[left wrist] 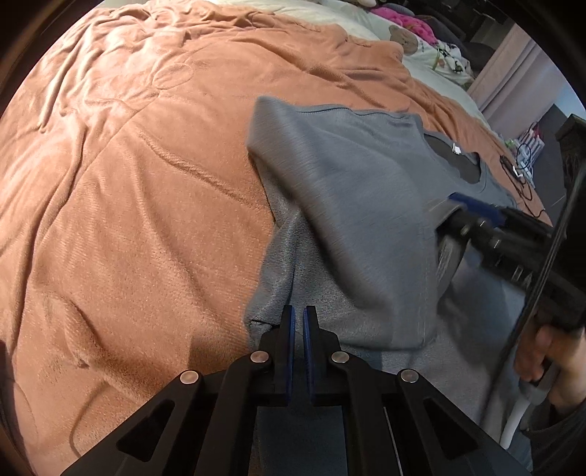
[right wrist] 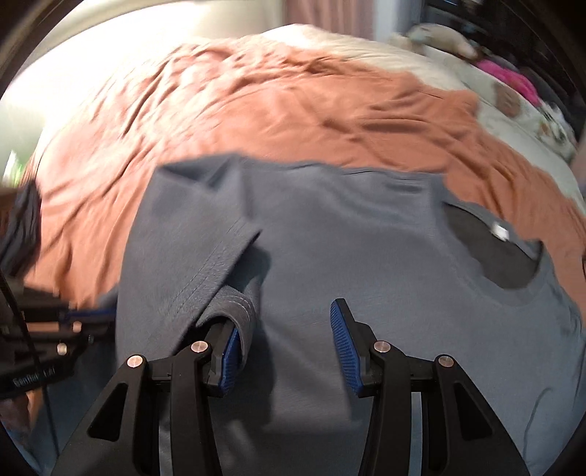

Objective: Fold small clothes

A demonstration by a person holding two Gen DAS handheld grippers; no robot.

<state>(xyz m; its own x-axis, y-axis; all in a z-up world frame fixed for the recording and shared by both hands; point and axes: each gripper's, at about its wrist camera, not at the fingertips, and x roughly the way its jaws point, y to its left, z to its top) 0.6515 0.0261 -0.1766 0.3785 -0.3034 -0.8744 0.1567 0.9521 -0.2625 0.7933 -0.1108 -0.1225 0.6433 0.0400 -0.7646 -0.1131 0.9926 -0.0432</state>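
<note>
A grey T-shirt point(left wrist: 351, 190) lies on the orange blanket point(left wrist: 128, 190), one side folded over its body; its dark neck opening point(left wrist: 457, 161) points to the far right. My left gripper point(left wrist: 298, 315) hovers over the shirt's near left edge, jaws nearly closed with a thin gap, holding nothing. In the right wrist view the shirt point(right wrist: 366, 249) fills the middle. My right gripper point(right wrist: 285, 326) is open above it; a folded sleeve hem point(right wrist: 227, 271) drapes over its left finger. The right gripper also shows in the left wrist view point(left wrist: 457, 208), blurred.
The orange blanket point(right wrist: 293, 110) covers a bed with a cream sheet point(left wrist: 329, 11) beyond. Pillows, a bear-print cloth point(left wrist: 406, 40) and pink fabric point(left wrist: 410, 22) lie at the far end. A cable point(left wrist: 520, 179) rests at the right edge. A dark garment point(right wrist: 22, 219) lies left.
</note>
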